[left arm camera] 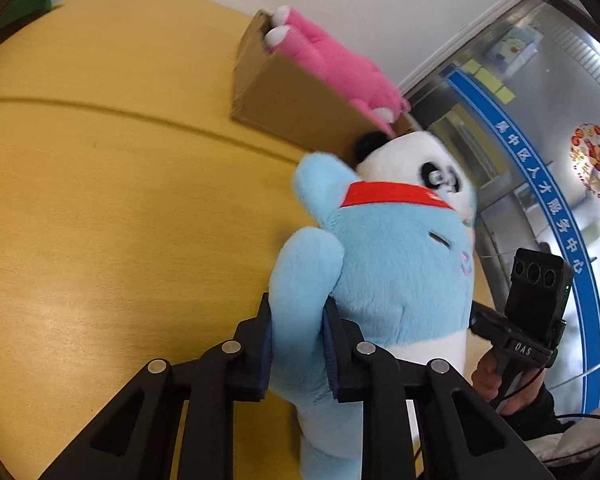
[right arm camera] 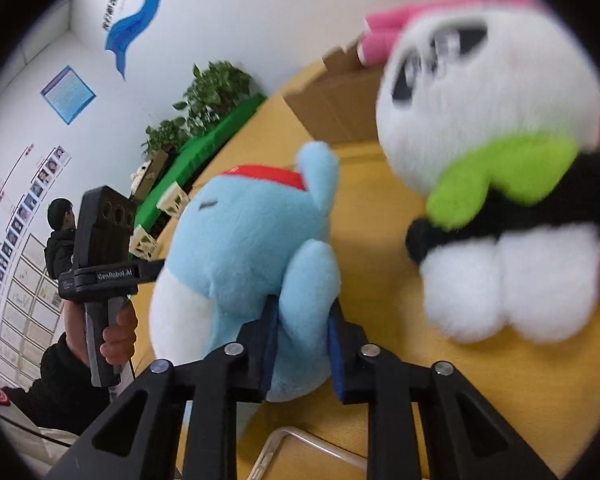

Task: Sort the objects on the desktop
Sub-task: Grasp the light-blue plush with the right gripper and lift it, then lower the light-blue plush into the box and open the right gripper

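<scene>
A light blue plush toy (left arm camera: 392, 264) with a red scarf hangs over the yellow table (left arm camera: 120, 200), held from both sides. My left gripper (left arm camera: 298, 312) is shut on one of its blue limbs. In the right wrist view my right gripper (right arm camera: 303, 312) is shut on another limb of the same blue plush (right arm camera: 240, 240). A panda plush (left arm camera: 420, 160) stands just behind it; it shows blurred, with a green bib, at the right (right arm camera: 492, 120). A pink plush (left arm camera: 332, 64) lies in a cardboard box (left arm camera: 296, 96) against the wall.
A hand holds the other gripper's handle (left arm camera: 512, 360) at the right, and likewise at the left (right arm camera: 108, 320). A glass door (left arm camera: 540, 120) stands beyond the table's end. Potted plants (right arm camera: 216, 92) and a person (right arm camera: 60, 240) are far off. A metal frame (right arm camera: 300, 440) lies near the table's front.
</scene>
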Motion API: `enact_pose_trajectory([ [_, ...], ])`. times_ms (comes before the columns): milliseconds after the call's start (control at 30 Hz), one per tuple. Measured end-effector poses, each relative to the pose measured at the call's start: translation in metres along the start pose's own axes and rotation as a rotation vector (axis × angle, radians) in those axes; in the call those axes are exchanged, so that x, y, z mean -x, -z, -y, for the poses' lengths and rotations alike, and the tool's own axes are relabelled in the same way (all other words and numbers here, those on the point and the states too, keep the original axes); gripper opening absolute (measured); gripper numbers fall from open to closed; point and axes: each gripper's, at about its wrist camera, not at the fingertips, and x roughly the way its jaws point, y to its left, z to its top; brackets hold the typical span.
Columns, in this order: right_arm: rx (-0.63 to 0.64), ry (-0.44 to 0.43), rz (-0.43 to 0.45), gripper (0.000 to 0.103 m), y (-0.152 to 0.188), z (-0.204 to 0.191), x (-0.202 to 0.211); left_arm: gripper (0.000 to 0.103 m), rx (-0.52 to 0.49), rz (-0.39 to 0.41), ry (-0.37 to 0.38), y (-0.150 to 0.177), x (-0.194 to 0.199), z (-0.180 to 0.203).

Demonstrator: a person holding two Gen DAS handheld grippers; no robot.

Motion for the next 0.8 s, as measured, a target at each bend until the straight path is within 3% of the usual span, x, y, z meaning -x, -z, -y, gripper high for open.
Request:
enact_pose_trajectory([
  [167,0.137,0.016,0.172,0.019,-0.051,-0.023,0.06,0.021,-0.128,0.147,0.041,-0.057,0.034,0.054],
  [333,0.33,0.087,0.305,0.019,-0.14,-0.038,0.1,0.021,-0.302,0.285,0.007,-0.164,0.054,0.106],
  [433,0.365,0.089,0.333,0.019,-0.202,-0.031,0.108,0.021,-0.336,0.315,-0.013,-0.237,0.05,0.122],
  [567,0.337,0.1,0.286,0.019,-0.274,0.003,0.08,0.022,-0.326,0.274,-0.082,-0.309,0.01,0.12],
  [633,0.303,0.105,0.24,0.019,-0.305,0.028,0.057,0.022,-0.285,0.21,-0.129,-0.336,-0.025,0.105],
  [733,0.202,0.086,0.136,0.019,-0.324,0.076,0.003,0.022,-0.194,0.104,-0.191,-0.36,-0.083,0.068],
  [800,0.122,0.059,0.063,0.019,-0.321,0.111,-0.036,0.022,-0.147,0.034,-0.228,-0.359,-0.117,0.042],
])
